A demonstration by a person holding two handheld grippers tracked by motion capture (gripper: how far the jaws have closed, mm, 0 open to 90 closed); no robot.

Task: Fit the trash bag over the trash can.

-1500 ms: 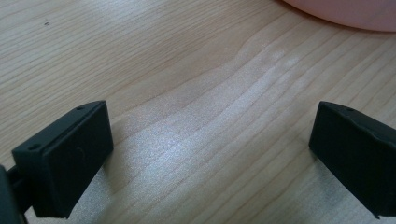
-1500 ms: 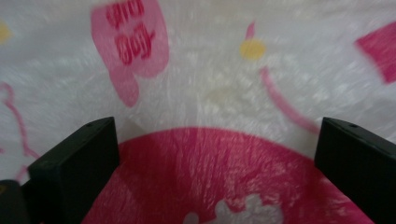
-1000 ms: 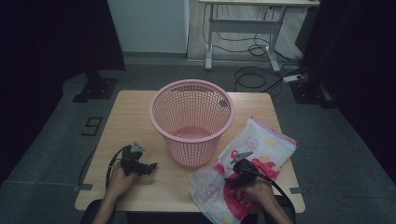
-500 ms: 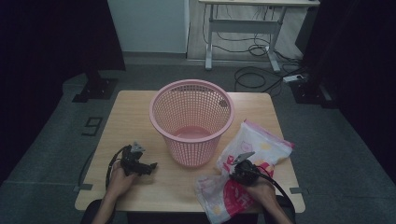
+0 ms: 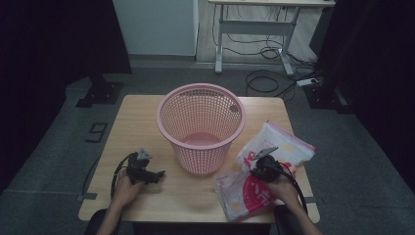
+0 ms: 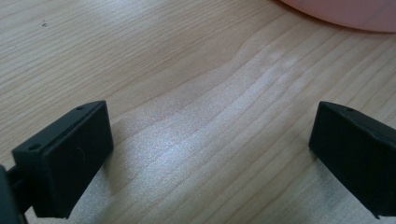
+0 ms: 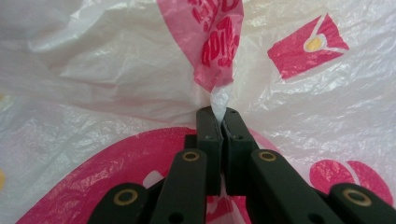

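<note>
**Thin plastic, pinched and ready to lift**

White-and-pink plastic bag (image 5: 266, 171) lies on the wooden table (image 5: 137, 117), just right of the pink mesh basket (image 5: 200, 127). The right gripper (image 7: 219, 114) has just closed its jaws, and a pinch of the bag's film is now clamped between them. The left gripper (image 6: 210, 154) rests by the table's near left edge, jaws wide apart with nothing between them.

To do this step well, I would lift slowly so the thin film does not slip or tear. The bag should hang clear of the table before it travels toward the basket. The free gripper could help spread the bag's mouth.
</note>
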